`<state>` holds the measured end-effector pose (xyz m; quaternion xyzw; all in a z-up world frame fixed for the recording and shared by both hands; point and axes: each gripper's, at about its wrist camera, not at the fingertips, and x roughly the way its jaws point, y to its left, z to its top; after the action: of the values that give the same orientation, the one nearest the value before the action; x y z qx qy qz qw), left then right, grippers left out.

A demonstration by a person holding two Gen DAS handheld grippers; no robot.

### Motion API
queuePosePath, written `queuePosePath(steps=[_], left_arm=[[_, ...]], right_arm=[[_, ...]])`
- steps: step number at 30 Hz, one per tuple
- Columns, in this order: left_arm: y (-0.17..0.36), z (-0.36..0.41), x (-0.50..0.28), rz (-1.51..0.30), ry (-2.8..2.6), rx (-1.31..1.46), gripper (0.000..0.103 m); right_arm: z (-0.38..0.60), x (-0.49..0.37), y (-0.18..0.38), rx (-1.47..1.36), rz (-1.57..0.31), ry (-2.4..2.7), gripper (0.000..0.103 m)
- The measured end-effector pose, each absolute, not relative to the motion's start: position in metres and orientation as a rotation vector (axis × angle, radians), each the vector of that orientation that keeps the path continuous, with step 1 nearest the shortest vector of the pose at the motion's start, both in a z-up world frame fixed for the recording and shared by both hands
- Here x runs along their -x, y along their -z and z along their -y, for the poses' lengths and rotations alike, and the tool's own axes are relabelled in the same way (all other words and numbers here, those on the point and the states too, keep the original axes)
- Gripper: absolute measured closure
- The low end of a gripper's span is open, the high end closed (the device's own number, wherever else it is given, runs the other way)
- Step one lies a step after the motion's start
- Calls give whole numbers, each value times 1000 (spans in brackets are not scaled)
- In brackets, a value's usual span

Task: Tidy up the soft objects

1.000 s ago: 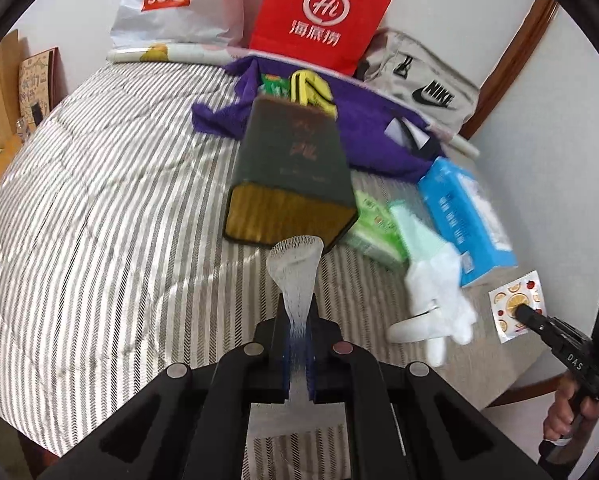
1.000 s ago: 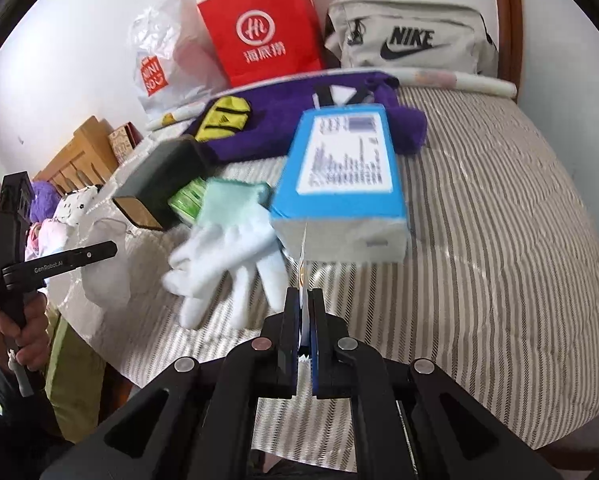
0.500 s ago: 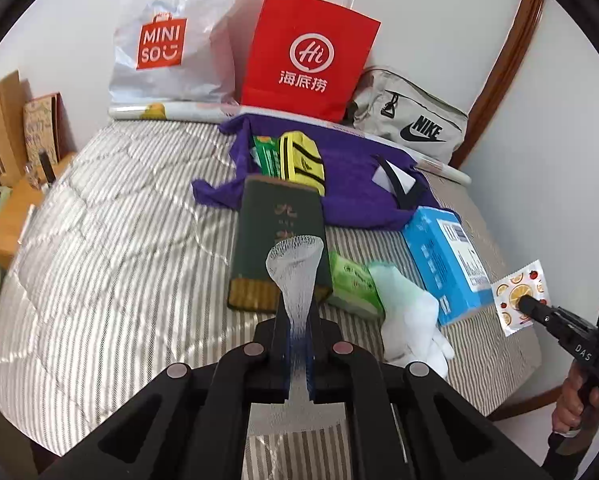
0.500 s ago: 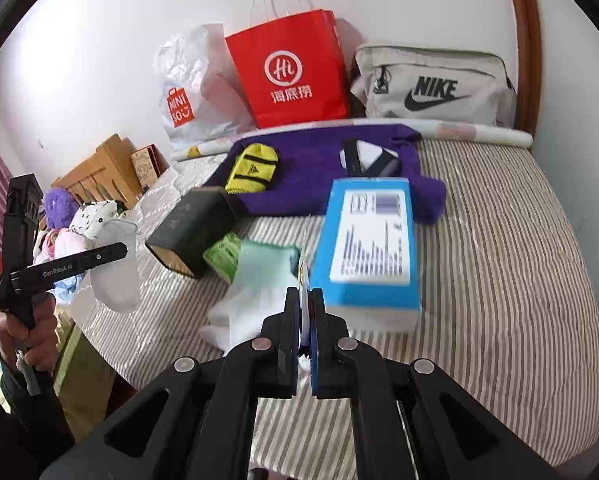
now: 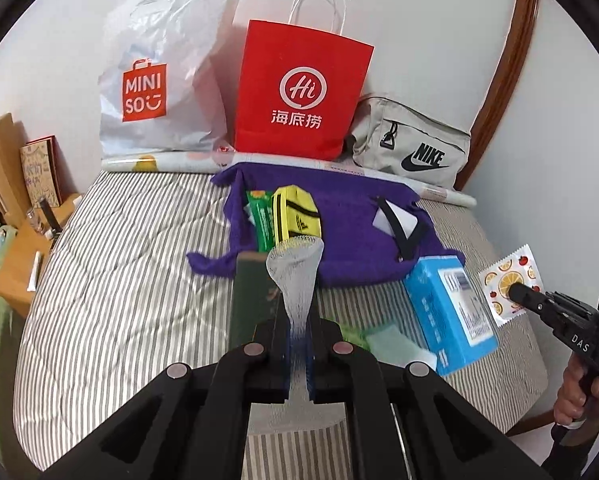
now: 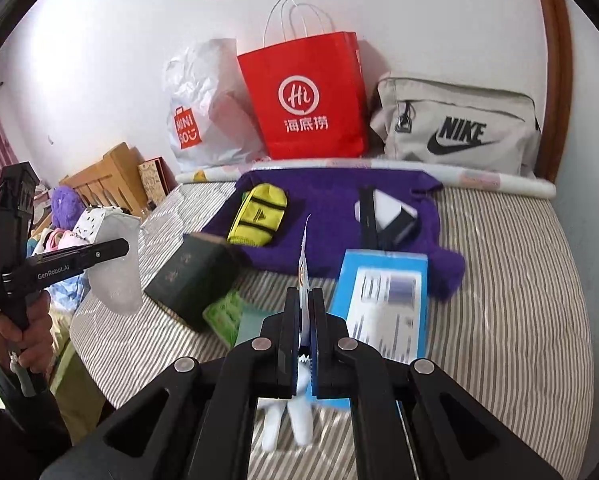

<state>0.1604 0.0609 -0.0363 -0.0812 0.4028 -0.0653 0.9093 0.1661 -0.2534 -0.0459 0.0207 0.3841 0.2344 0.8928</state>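
Holding: a white foam mesh sleeve (image 5: 295, 276) is clamped between the closed jaws of the left gripper (image 5: 298, 344), and a flat fruit-print sachet (image 5: 509, 285) is pinched by the shut jaws of the right gripper (image 6: 304, 320).
Mesh sleeve, place: it is carried in the air above the near edge of the striped bed (image 5: 111, 280), with nothing under it but the bedding and a dark green box (image 6: 187, 280).
Mesh sleeve, long axis: it is run straight out along the fingers, with the flared open end farthest from the jaws (a limp end, likely to droop on release).
Sachet, place: it is held off the right side of the bed, just beyond a blue tissue pack (image 5: 447, 312), seen edge-on from its own gripper.
Deciding relation: the purple cloth (image 5: 351, 224) lies ahead of and below both jaws, across the middle of the bed, and small items are already gathered on it, a yellow pouch (image 5: 295, 212) among them.
Nearer hand: the left gripper is judged more squarely lined up with the cloth; the right is set off to one side.
Farther out: a red paper bag (image 5: 299, 92), a white plastic bag (image 5: 159, 76) and a grey Nike bag (image 5: 413, 148) are stood against the wall (possible bins, though which one is meant cannot be told).
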Motion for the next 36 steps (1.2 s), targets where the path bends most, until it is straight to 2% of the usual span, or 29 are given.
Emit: queuePosePath(steps=[14, 36], left_arm=[[42, -55, -245, -876, 167, 214, 97], [66, -39, -320, -939, 183, 210, 97]], right_arm=[[241, -258, 51, -21, -809, -493, 99], [213, -351, 133, -15, -1043, -558, 99]])
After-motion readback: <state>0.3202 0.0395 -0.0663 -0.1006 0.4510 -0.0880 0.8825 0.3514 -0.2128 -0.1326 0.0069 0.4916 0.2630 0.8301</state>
